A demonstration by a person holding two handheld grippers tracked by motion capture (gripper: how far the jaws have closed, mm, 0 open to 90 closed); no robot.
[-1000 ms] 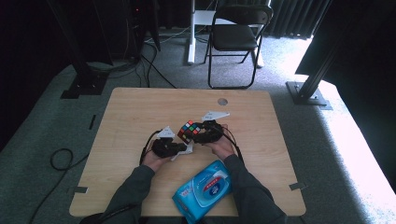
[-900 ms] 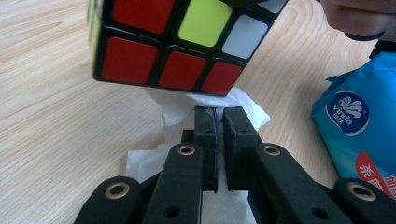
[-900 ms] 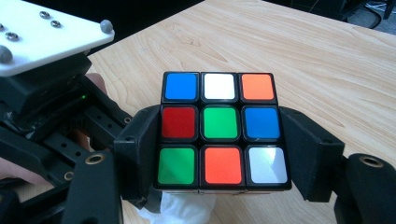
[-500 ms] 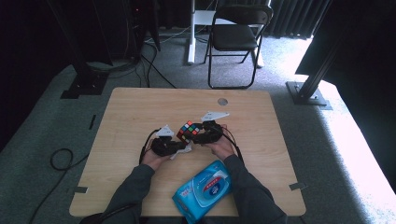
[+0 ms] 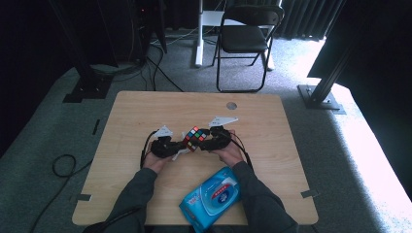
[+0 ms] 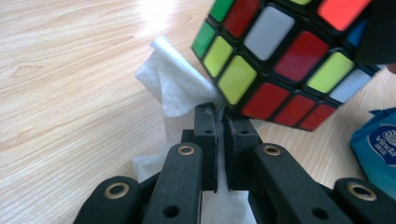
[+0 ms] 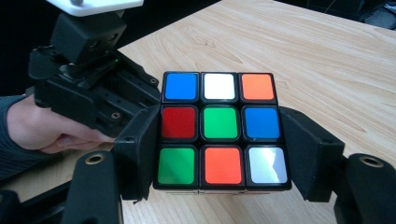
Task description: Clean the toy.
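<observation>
- Wooden tabletop (image 5: 145, 111) — blue wet-wipes pack (image 5: 211, 199) near its front edge.
- Right gripper (image 7: 219, 140) fingers clamp a Rubik's cube (image 7: 219, 128).
- Left gripper (image 6: 218, 121) fingers pinch a white wipe (image 6: 175, 88) — touching the cube.

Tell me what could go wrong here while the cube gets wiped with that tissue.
The left gripper pinches just a small fold of the wipe, so rubbing might pull it free. The right gripper clamps the cube by two sides only; sideways pressure could twist a layer or tip it out.

The left gripper (image 5: 182, 147) seems nudged slightly toward the cube (image 5: 194, 138).
</observation>
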